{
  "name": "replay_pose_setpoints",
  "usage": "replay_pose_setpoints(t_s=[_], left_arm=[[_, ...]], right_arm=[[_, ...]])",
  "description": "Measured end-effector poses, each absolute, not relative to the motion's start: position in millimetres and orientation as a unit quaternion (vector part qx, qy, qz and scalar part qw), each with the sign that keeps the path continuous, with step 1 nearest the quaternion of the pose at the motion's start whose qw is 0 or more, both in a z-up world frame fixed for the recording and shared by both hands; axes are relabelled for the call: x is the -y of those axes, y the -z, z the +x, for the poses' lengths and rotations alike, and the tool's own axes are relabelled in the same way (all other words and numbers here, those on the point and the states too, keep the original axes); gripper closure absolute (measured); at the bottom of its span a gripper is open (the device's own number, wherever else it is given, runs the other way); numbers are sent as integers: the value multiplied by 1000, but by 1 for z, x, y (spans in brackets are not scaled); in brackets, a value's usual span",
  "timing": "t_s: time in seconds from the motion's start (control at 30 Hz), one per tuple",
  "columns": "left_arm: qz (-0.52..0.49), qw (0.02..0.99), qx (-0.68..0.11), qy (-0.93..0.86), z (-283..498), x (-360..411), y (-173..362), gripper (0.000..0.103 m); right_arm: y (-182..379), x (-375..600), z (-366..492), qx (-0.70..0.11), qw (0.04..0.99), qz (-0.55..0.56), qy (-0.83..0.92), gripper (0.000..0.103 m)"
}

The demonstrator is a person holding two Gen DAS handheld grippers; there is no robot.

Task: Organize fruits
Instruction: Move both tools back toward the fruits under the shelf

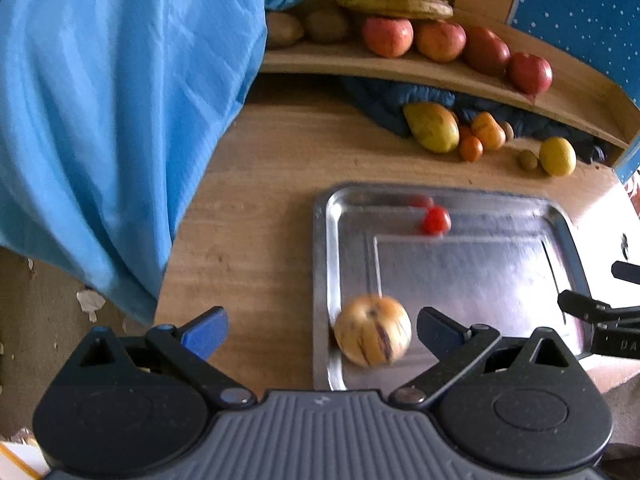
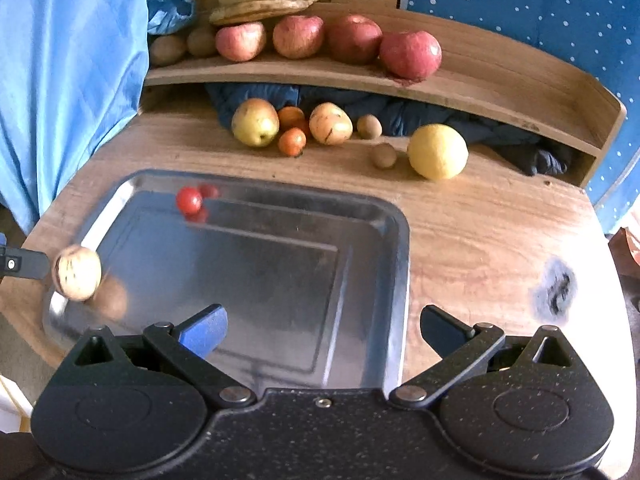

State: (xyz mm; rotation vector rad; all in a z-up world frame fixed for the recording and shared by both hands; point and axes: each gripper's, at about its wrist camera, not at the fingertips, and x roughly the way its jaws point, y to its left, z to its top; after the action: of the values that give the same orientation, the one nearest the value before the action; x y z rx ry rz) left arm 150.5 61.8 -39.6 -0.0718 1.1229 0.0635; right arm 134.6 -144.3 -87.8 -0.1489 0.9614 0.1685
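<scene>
A tan melon carries dark purple stripes. The tray is silver, the tomato red. The cloth is blue.

Wooden table, blue curtain

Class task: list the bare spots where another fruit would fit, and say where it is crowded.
Free: most of the metal tray, between the small red fruit at its far edge and the striped fruit at its near left corner; also the bare wooden table right of the tray. Crowded: the fruit cluster under the shelf.
</scene>
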Motion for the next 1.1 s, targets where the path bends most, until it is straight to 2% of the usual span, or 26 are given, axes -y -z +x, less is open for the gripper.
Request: replay_pose_setpoints(t_s=[0.57, 1.1], left_arm=[[-22, 842, -539, 5, 237, -73, 55, 1], [-12, 850, -519, 90, 304, -43, 64, 1]], right_arm=[[85, 115, 172, -434, 896, -38, -82, 1], [91, 112, 192, -433, 901, -17, -28, 1]])
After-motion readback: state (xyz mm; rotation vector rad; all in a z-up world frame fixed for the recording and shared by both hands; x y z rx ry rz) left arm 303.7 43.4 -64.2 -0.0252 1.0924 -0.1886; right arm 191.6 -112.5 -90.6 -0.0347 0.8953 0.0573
